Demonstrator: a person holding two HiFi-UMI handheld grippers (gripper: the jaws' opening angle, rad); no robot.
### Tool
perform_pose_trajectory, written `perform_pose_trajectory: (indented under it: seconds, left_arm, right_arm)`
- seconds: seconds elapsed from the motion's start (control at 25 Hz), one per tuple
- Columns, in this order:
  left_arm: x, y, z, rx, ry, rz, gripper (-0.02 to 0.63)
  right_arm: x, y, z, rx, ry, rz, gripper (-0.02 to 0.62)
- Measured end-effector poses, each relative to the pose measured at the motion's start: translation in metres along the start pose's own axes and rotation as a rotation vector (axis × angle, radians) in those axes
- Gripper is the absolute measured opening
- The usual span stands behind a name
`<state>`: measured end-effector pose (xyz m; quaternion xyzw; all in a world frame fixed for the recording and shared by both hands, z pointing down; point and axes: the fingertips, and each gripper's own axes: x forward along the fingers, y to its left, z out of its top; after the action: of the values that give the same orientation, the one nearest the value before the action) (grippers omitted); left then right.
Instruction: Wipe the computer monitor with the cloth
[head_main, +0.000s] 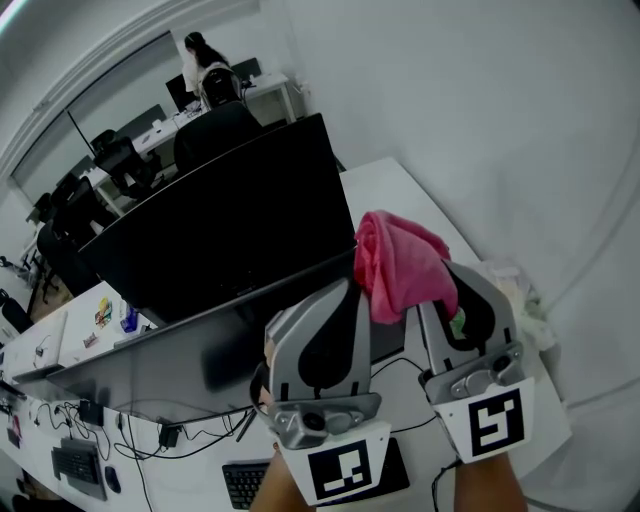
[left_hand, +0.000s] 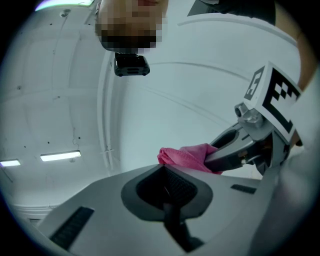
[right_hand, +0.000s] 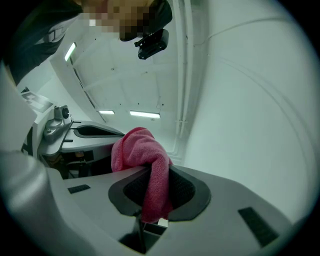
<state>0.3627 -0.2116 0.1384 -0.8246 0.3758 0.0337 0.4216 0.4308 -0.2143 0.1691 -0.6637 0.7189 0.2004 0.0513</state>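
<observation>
My right gripper (head_main: 455, 300) has its fingers (right_hand: 225, 200) clenched on the pink cloth (head_main: 400, 265). The cloth's narrow tail runs down between the dark pads along the fingers' length, and its bunched bulk stands up past the fingertips, at the right-hand edge of the black monitor (head_main: 220, 230) above the white desk (head_main: 400, 190). My left gripper (head_main: 320, 335), just beside the right one, has its fingers (left_hand: 100, 210) closed together on nothing, and the monitor's long axis runs from lower left to upper right in the head view.
</observation>
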Motion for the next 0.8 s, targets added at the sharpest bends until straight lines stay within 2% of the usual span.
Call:
perform_pose_trajectory:
  seconds: [0.56, 0.8]
  left_arm:
    - [0.002, -0.029, -0.002, -0.009, 0.029, -0.030, 0.005]
    - [-0.007, -0.044, -0.020, -0.015, 0.047, -0.055, 0.005]
  right_arm:
    - [-0.020, -0.011, -0.019, 0.026, 0.027, 0.002, 0.080]
    - [-0.027, -0.001, -0.048, 0.043, 0.077, 0.000, 0.080]
